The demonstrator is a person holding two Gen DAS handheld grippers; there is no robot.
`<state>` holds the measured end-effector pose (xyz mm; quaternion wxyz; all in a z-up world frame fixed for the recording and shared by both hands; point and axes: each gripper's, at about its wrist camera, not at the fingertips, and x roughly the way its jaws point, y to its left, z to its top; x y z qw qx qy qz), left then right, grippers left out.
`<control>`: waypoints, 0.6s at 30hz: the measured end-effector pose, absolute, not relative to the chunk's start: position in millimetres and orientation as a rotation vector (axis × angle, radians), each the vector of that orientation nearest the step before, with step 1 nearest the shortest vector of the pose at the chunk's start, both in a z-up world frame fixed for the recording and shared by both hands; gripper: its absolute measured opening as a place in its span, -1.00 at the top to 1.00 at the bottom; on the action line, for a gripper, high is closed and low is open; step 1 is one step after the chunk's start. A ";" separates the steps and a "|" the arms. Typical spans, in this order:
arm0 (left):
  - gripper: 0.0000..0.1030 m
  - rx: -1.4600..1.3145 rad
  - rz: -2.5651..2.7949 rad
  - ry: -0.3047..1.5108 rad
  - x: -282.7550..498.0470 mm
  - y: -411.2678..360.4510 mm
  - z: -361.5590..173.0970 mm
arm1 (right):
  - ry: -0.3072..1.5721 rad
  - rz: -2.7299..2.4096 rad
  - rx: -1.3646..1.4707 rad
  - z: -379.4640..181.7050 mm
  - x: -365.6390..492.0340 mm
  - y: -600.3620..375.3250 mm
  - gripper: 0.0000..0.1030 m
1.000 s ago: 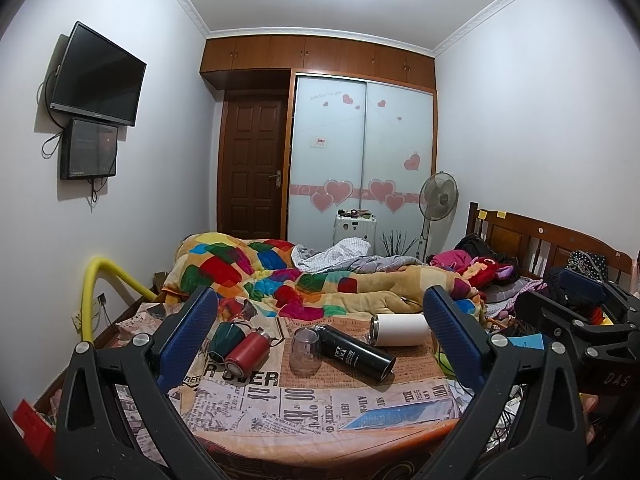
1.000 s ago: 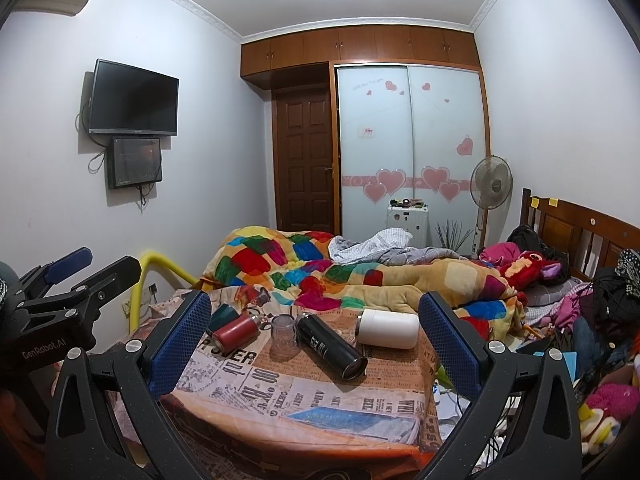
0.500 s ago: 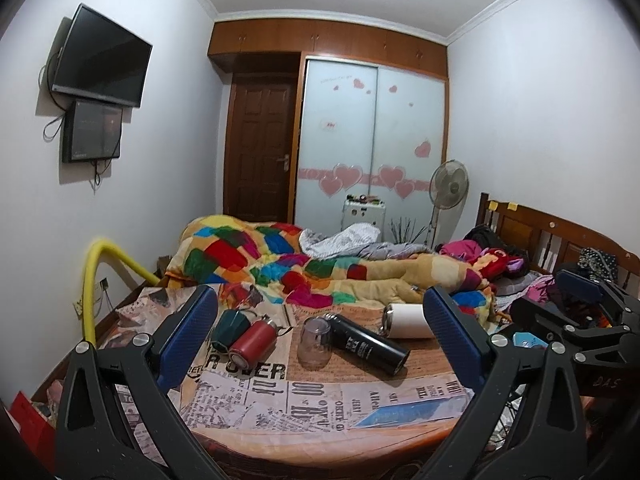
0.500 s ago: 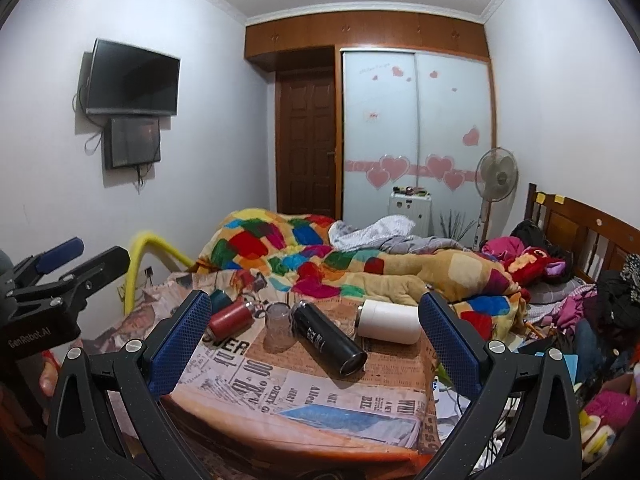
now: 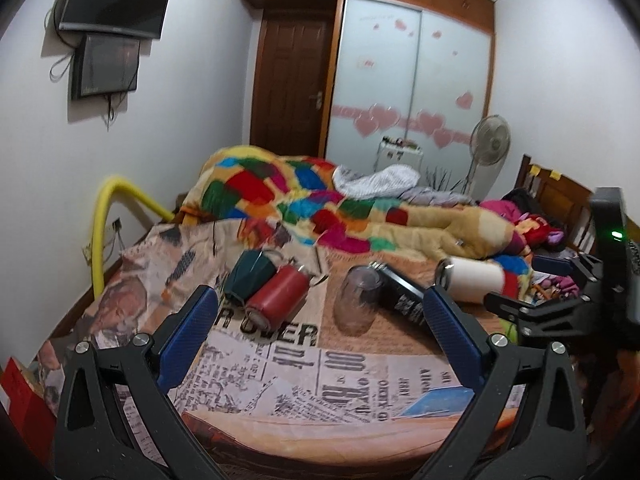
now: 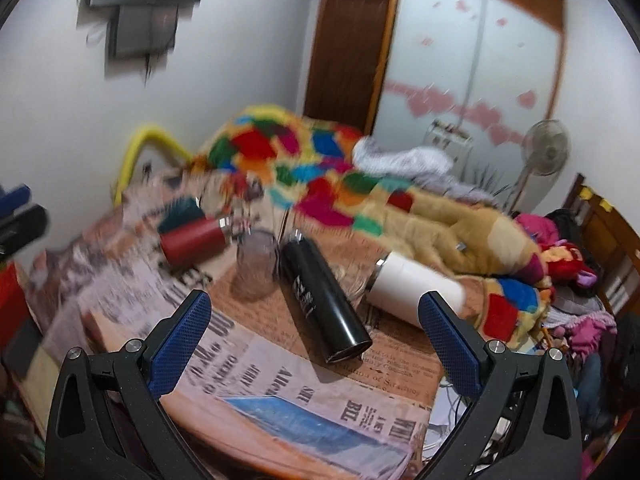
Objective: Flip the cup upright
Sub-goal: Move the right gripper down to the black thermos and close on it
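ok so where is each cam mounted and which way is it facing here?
Left wrist: on the left gripper, facing across the bed at the clear cup; its open blue fingers frame the view, the right gripper's body at right edge.
Right wrist: on the right gripper, aimed at the black bottle; open fingers show, the left gripper's tip at left edge.
Shared: clear cup, black bottle, red bottle, white bottle.
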<state>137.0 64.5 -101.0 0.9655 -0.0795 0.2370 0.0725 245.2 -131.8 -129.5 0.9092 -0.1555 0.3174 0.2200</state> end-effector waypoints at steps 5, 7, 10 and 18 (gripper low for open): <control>-1.00 -0.148 0.161 0.545 162.5 67.1 -127.6 | 0.869 0.509 -0.388 -167.8 301.8 -115.8 -0.96; -1.00 -0.136 0.159 0.563 169.4 67.4 -136.1 | 0.944 0.528 -0.407 -185.6 324.0 -107.6 -0.94; -1.00 -0.119 0.154 0.585 176.4 65.3 -147.0 | 1.026 0.536 -0.448 -206.1 345.0 -100.8 -0.77; -1.00 -0.118 0.144 0.616 193.2 63.5 -163.6 | 1.151 0.544 -0.505 -240.4 385.6 -89.9 -0.56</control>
